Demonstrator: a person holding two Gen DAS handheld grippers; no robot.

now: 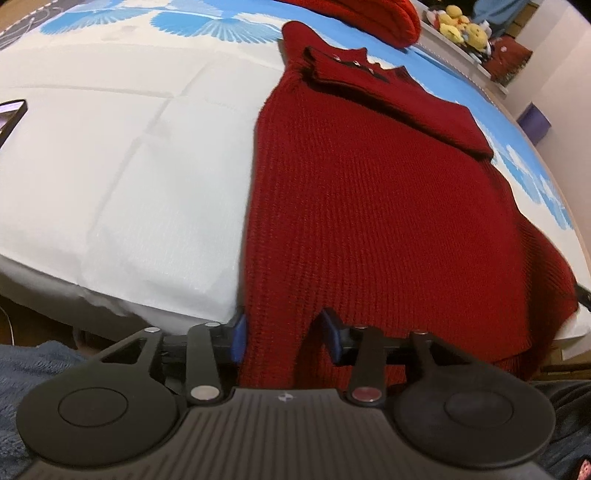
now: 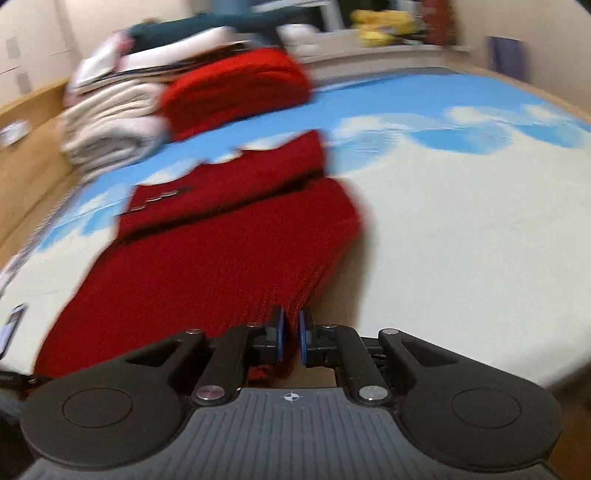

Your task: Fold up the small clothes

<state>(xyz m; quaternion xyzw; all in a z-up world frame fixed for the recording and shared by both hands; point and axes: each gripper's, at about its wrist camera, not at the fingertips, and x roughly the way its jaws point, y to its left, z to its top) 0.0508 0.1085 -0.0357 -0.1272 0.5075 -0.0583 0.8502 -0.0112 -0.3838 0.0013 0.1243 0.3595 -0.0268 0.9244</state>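
A dark red knitted sweater (image 1: pixel 369 206) lies flat on the bed, collar and buttons at the far end, sleeves folded in. In the left wrist view my left gripper (image 1: pixel 284 334) is open at the sweater's near hem, its blue pads on either side of the hem's left corner. In the right wrist view the sweater (image 2: pixel 207 266) is blurred by motion. My right gripper (image 2: pixel 291 334) is shut on the hem's right corner, with red knit pinched between the pads.
The bed sheet (image 1: pixel 122 155) is white with blue patterns. A folded red garment (image 2: pixel 236 88) and stacked white and dark clothes (image 2: pixel 107 122) lie at the far end. Yellow plush toys (image 1: pixel 461 26) sit on a shelf. A phone (image 2: pixel 11 325) lies at the left edge.
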